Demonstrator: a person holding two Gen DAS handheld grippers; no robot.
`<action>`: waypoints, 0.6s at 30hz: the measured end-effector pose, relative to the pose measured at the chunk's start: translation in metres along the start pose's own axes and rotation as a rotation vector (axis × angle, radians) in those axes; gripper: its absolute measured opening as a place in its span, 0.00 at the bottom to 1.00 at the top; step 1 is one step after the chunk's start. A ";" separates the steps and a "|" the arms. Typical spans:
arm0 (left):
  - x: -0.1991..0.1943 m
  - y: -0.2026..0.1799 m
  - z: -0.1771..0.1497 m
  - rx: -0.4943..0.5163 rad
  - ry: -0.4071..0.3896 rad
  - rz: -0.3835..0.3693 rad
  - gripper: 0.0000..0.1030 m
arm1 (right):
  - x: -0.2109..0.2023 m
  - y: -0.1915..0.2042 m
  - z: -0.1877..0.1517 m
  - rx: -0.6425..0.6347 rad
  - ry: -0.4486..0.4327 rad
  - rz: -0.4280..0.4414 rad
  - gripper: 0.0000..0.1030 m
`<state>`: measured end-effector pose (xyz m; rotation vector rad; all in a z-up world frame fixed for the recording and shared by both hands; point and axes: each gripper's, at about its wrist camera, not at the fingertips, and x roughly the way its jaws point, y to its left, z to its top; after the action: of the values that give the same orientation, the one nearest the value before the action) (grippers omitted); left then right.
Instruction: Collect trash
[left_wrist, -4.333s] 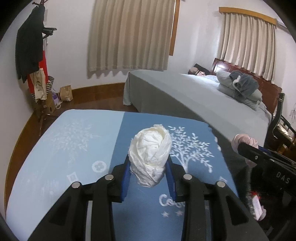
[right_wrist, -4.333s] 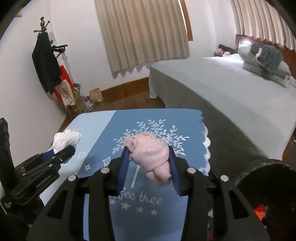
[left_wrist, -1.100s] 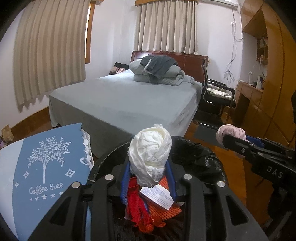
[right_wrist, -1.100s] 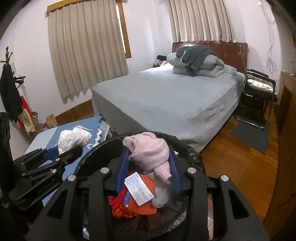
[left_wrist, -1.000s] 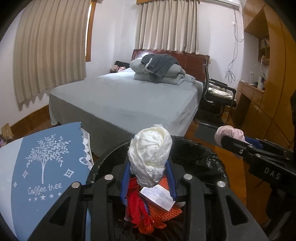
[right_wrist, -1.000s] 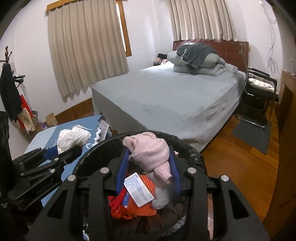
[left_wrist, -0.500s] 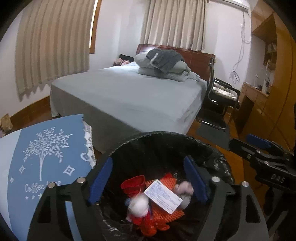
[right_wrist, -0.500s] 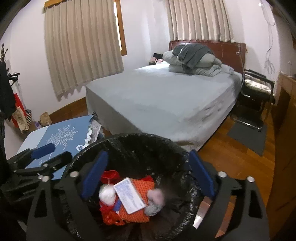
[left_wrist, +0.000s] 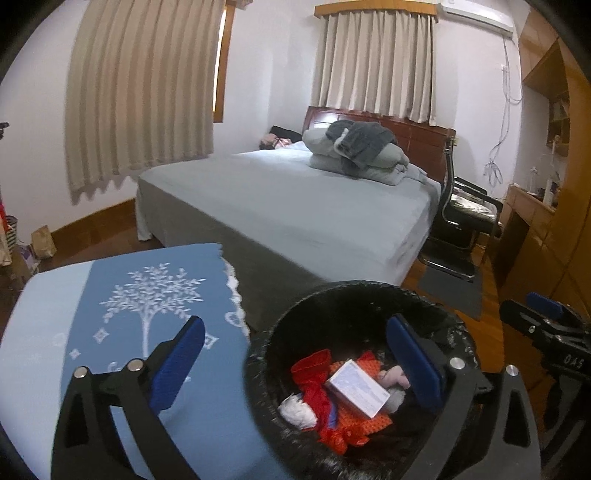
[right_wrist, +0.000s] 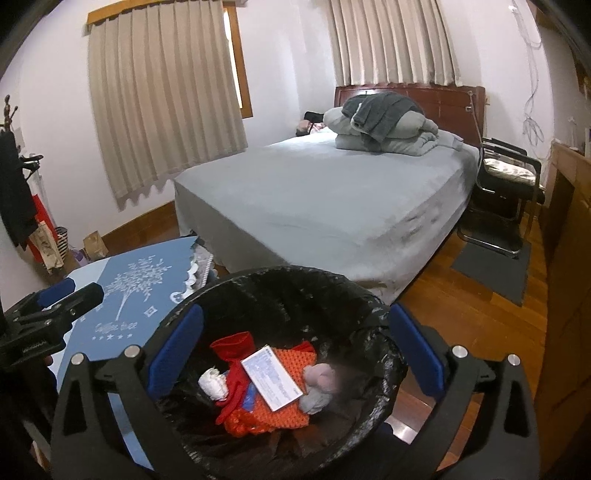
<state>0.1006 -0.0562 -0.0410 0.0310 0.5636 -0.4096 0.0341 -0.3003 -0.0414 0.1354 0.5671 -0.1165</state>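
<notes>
A black-lined trash bin (left_wrist: 369, 291) (right_wrist: 295, 275) stands beside the blue table. Inside lie the white crumpled wad (left_wrist: 297, 408) (right_wrist: 213, 382), the pink wad (left_wrist: 395, 378) (right_wrist: 320, 374), red and orange trash and a small white box (left_wrist: 357, 391) (right_wrist: 271, 376). My left gripper (left_wrist: 295, 350) is open and empty, held over the bin's left edge; it also shows in the right wrist view (right_wrist: 55, 295). My right gripper (right_wrist: 291, 347) is open and empty above the bin; it also shows in the left wrist view (left_wrist: 546, 314).
The blue tablecloth with a white tree print (left_wrist: 122, 295) (right_wrist: 136, 280) covers the table on the left. A grey bed (left_wrist: 295, 206) with folded bedding lies behind. A black chair (left_wrist: 465, 221) and a wooden desk (left_wrist: 524, 221) stand at the right.
Both grippers opened over the bin. The white wad and the pink wad dropped into the bin. The left gripper has since shifted left toward the table.
</notes>
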 end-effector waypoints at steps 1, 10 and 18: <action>-0.006 0.002 -0.001 0.002 -0.005 0.010 0.94 | -0.003 0.003 0.000 -0.004 -0.001 0.003 0.95; -0.038 0.014 -0.017 -0.012 -0.008 0.068 0.94 | -0.024 0.028 0.000 -0.048 0.003 0.026 0.95; -0.061 0.020 -0.025 -0.019 -0.014 0.097 0.94 | -0.036 0.054 -0.002 -0.105 0.019 0.044 0.95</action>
<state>0.0486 -0.0116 -0.0322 0.0373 0.5496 -0.3098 0.0111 -0.2445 -0.0185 0.0466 0.5877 -0.0423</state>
